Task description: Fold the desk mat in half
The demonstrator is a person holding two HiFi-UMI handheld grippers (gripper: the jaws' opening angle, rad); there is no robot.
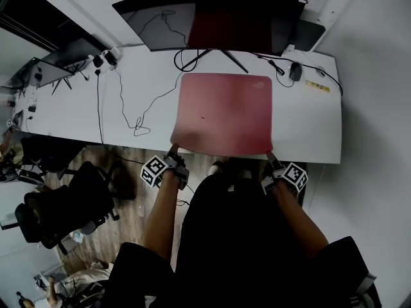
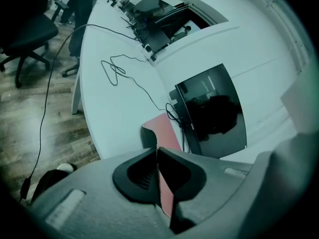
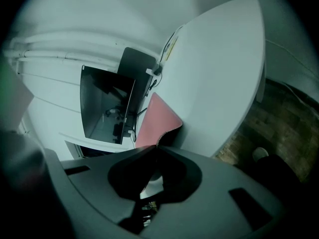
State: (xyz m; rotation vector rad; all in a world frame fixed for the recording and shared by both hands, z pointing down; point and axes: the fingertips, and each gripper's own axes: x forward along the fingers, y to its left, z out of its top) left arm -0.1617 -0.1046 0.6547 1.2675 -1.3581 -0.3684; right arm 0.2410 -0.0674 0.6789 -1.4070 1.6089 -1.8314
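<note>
Lifting of the desk mat [image 1: 225, 111], centred on the tabletop [image 1: 77, 117], was judged begun, its near corners pinched in the closed left claw [image 1: 173, 150] and right claw [image 1: 269, 156]; carrying that edge to the far edge was called for next.

A white desk [image 1: 64, 117] stood against a white wall [image 1: 379, 56], carrying a wide dark monitor [image 1: 212, 21] and loose black cables [image 1: 138, 127]. A black office chair [image 1: 61, 207] sat on the wood-plank floor [image 1: 109, 236] beside it.
</note>
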